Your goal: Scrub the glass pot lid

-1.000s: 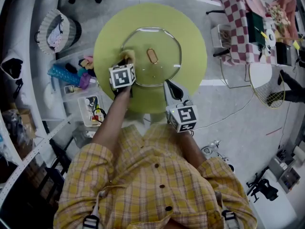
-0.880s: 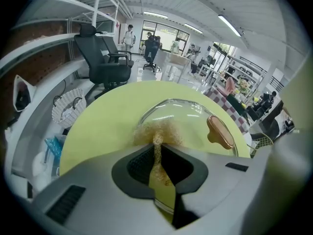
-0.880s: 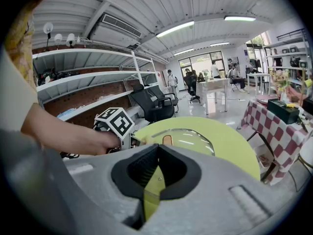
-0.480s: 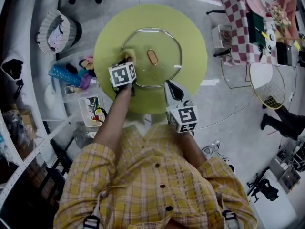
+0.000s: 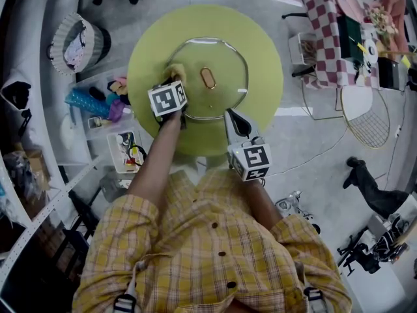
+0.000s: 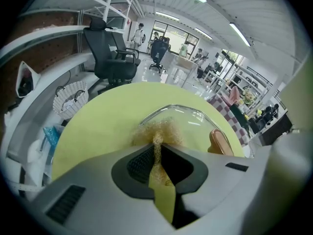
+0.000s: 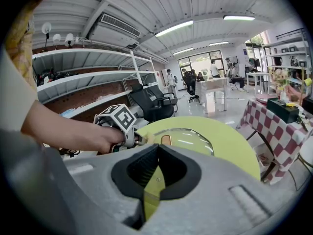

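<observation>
A round glass pot lid (image 5: 207, 77) with a brown handle (image 5: 208, 77) lies flat on the round yellow-green table (image 5: 267, 57). My left gripper (image 5: 174, 83) is shut on a golden scrubber (image 5: 174, 73), which rests on the lid's left rim. In the left gripper view the scrubber (image 6: 159, 130) bulges out past the closed jaws onto the lid (image 6: 195, 117), with the handle (image 6: 221, 142) to the right. My right gripper (image 5: 233, 118) is shut and holds nothing, just off the lid's near right edge. The right gripper view shows the lid (image 7: 188, 135) ahead and the left gripper's marker cube (image 7: 117, 117).
Left of the table stand a white basket (image 5: 75, 41) and clear plastic bins (image 5: 104, 109) of small items. A checkered-cloth table (image 5: 326, 31) with clutter and a wire basket (image 5: 365, 119) are at the right. A person's legs (image 5: 368, 184) show on the floor at right.
My left gripper has slid the scrubber a little farther along the lid's left rim. The right gripper has not moved. A person walks across the floor at right.
</observation>
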### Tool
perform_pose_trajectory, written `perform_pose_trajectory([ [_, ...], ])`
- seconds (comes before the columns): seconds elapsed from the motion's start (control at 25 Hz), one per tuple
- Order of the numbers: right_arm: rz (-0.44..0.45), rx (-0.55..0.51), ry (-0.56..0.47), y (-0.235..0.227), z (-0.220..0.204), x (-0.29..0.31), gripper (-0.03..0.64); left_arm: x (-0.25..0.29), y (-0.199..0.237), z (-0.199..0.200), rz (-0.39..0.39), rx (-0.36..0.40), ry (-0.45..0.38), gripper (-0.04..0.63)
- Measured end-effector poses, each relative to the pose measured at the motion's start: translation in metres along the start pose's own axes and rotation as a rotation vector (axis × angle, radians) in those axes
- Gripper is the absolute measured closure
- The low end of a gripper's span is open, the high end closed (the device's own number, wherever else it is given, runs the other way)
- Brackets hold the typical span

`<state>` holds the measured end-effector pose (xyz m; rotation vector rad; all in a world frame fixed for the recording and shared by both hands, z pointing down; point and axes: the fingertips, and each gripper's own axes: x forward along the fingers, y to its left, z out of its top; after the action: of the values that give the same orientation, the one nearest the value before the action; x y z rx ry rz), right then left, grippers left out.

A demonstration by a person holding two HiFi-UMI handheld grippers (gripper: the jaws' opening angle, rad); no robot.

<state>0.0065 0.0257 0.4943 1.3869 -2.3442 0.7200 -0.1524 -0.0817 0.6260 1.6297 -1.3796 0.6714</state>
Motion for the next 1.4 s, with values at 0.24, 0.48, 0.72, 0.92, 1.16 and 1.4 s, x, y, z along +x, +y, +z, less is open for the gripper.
perform_pose_trajectory([
  [0.24,0.002,0.000,0.000,0.001,0.002,0.003,0.618,0.003,-0.002,0.006,-0.004,0.007,-0.001,0.552],
  [0.48,0.002,0.004,-0.002,-0.005,0.003,0.003,0.618,0.008,-0.008,0.011,-0.006,0.005,-0.004,0.552],
  [0.72,-0.004,0.007,0.000,-0.009,0.004,0.004,0.618,0.012,-0.011,0.016,-0.010,0.002,-0.001,0.552],
  [0.92,-0.006,0.009,-0.003,-0.013,0.005,0.004,0.618,0.015,-0.013,0.020,-0.016,-0.022,-0.005,0.552],
  [1.16,-0.009,0.013,-0.001,-0.014,0.005,0.004,0.618,0.017,-0.014,0.024,-0.021,-0.041,-0.008,0.552],
  [1.4,-0.014,0.016,-0.003,-0.019,0.005,0.004,0.618,0.022,-0.018,0.028,-0.027,-0.058,-0.010,0.552],
])
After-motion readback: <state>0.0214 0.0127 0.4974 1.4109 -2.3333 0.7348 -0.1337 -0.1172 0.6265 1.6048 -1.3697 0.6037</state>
